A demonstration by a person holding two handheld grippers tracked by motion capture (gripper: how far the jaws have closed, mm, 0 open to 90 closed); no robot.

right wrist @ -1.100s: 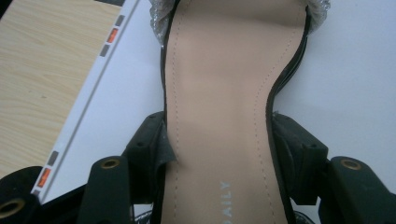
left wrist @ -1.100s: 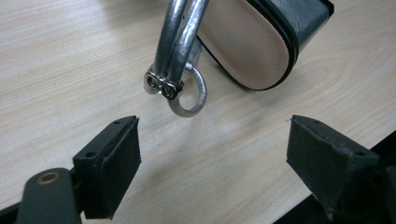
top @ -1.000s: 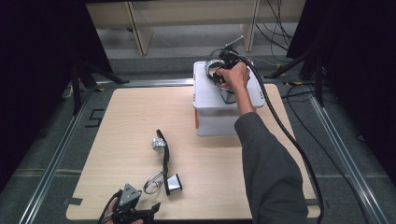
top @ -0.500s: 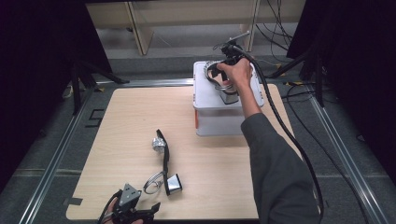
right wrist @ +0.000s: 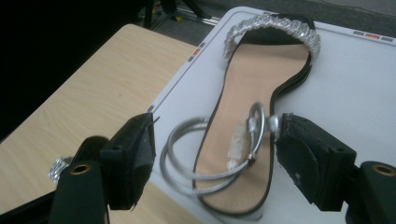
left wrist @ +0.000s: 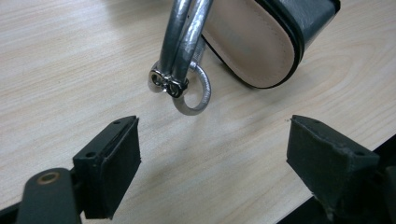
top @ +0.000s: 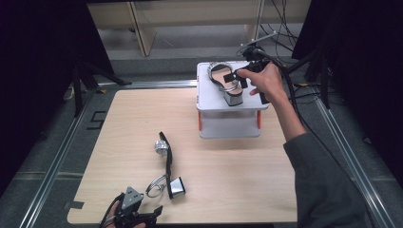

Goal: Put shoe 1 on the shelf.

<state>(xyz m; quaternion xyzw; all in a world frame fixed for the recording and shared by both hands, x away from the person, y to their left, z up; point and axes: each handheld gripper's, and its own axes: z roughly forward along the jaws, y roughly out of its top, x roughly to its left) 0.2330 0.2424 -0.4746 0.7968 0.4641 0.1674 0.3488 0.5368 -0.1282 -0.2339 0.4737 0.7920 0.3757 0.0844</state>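
Sandal heel cut off at 6 o'clock. Right gripper jaws were opening, half spread, released its strap. Left gripper spread, empty.

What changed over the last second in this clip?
The right claw has just been opening, letting go of the sandal on the white box, and has drawn back toward the right. The left claw and the second sandal on the table stayed put.

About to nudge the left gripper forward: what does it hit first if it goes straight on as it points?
Probably the silver ankle strap ring of the sandal on the table; left gripper jaws stand open.
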